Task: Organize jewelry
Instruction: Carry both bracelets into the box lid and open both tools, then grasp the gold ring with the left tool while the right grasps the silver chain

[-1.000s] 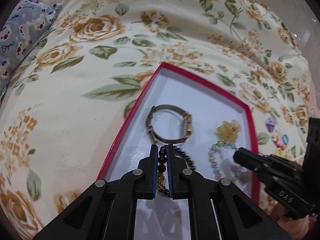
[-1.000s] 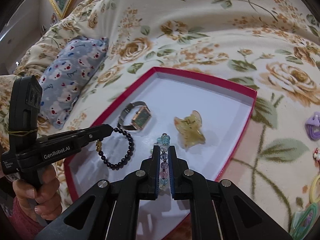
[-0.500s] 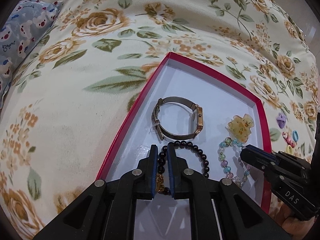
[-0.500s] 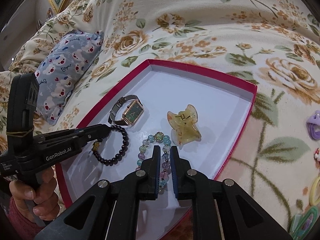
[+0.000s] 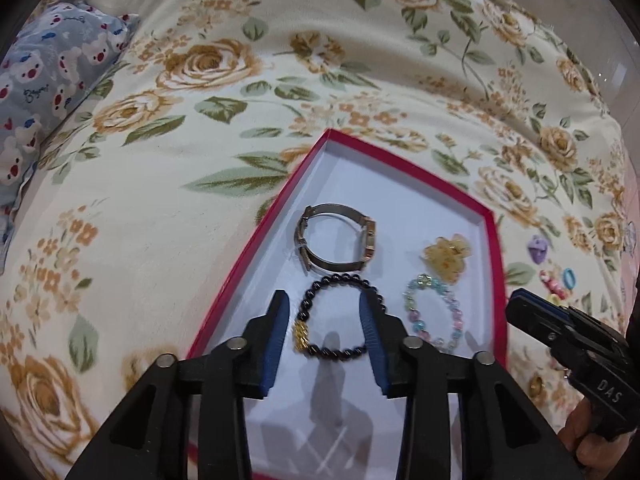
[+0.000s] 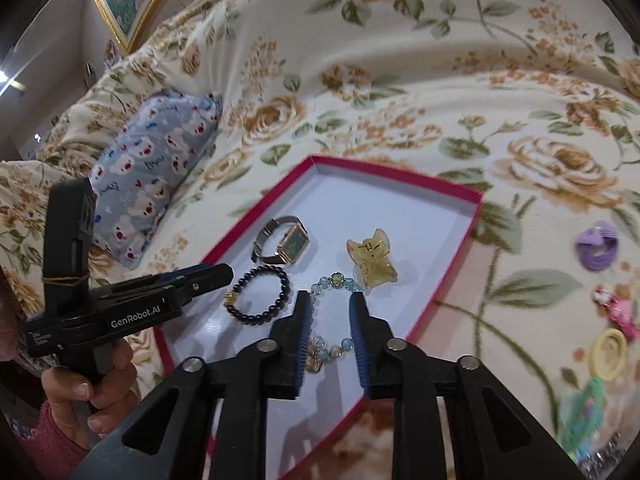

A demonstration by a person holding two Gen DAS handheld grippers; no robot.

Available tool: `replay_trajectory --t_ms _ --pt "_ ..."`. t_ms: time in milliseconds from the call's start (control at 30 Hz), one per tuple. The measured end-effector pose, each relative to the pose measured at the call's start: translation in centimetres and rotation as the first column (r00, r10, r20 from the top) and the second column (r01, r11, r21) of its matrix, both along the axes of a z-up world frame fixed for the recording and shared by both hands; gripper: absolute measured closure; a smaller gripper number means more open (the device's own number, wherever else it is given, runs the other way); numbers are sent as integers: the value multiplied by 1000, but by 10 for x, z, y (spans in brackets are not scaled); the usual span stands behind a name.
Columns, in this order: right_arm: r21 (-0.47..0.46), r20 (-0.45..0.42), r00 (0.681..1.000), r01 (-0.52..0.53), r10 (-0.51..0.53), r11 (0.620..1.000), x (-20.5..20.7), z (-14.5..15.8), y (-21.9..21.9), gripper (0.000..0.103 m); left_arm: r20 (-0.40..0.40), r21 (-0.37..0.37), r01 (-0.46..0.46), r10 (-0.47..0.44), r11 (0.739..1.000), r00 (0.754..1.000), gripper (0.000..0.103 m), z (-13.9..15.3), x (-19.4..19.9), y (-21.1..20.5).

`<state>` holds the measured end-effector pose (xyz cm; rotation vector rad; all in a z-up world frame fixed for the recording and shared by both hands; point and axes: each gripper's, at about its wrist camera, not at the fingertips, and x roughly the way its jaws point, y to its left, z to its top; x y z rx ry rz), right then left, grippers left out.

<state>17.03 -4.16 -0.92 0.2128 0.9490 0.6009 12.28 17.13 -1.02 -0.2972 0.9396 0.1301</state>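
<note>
A red box [image 5: 256, 236] [image 6: 400, 172] with a white floor lies on the flowered bedspread. In it lie a watch [image 5: 370, 240] [image 6: 296, 242], a yellow hair claw [image 5: 446, 258] [image 6: 372, 264], a black bead bracelet [image 5: 336, 279] [image 6: 260, 270] with a gold charm, and a pastel bead bracelet [image 5: 424, 280] [image 6: 336, 280]. My left gripper [image 5: 323, 300] [image 6: 224, 270] hovers over the black bracelet, its jaws opening and its pads off the beads. My right gripper [image 6: 329, 296] [image 5: 516, 308] hovers over the pastel bracelet, jaws also opening, touching nothing.
A blue bear-print pillow [image 5: 52, 72] [image 6: 152, 176] lies left of the box. Right of the box, loose on the bedspread, are a purple hair tie [image 6: 596, 246], a pink clip [image 6: 616, 308], a yellow ring [image 6: 608, 354] and a green clip [image 6: 580, 412].
Both grippers went from shut on their bracelets to open and drew back upward. The black and pastel bracelets now lie flat on the box floor.
</note>
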Motion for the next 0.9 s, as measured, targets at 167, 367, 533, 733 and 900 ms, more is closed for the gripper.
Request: replay_trajectory --t_ms 167,367,533,733,900 --pt "14 22 999 49 -50 999 -16 16 -25 75 17 -35 -1 2 999 1000 65 10 -25 -9" --pt "16 59 990 126 -127 992 -39 32 -61 66 27 -68 24 -22 997 999 65 17 -49 -26" --pt "-7 86 978 190 -188 982 -60 40 -93 62 27 -76 71 -69 995 997 64 24 -61 -46" --pt "-65 93 956 283 -277 957 -88 36 -130 57 37 -81 140 -138 987 990 60 32 -67 -68" --pt "-95 77 938 344 -338 934 -106 25 -155 57 40 -72 209 -206 975 978 57 35 -69 -90"
